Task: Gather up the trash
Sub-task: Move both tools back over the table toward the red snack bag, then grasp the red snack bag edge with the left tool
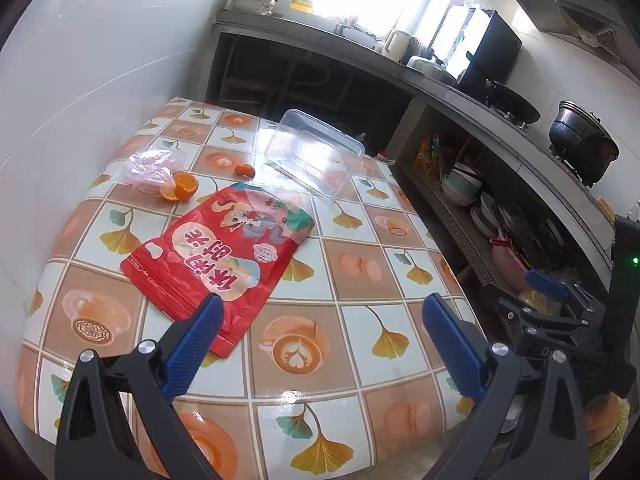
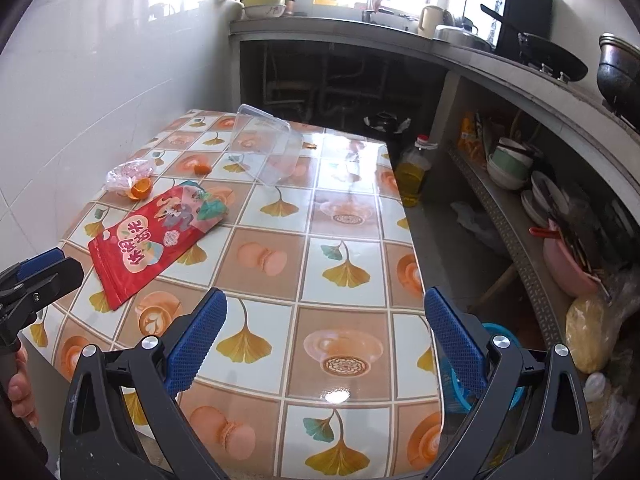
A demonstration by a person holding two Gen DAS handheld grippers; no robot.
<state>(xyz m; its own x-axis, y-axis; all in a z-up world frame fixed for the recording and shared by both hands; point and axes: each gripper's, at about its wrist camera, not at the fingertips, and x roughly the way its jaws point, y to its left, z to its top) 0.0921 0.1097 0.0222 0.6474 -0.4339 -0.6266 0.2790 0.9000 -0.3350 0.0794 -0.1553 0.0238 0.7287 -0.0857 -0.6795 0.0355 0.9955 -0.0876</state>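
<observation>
A flat red snack bag (image 1: 222, 254) (image 2: 154, 236) lies on the patterned table (image 1: 340, 280) (image 2: 320, 264). Behind it sit an orange peel half (image 1: 182, 187) (image 2: 140, 189), a small orange piece (image 1: 244, 170) (image 2: 201, 169) and a crumpled clear plastic bag (image 1: 150, 166) (image 2: 128, 172). A clear plastic box (image 1: 314, 152) (image 2: 266, 146) rests tilted further back. My left gripper (image 1: 322, 312) is open just in front of the red bag, nothing between its fingers. My right gripper (image 2: 324, 310) is open over the table's near right part, holding nothing.
A blue basket (image 2: 496, 368) stands on the floor at the table's right edge. An oil bottle (image 2: 414, 172) sits on the floor further back. Shelves with bowls (image 1: 462, 186) (image 2: 510, 164) and a counter with pots (image 1: 582, 144) run along the right. A white tiled wall (image 1: 80, 92) bounds the left.
</observation>
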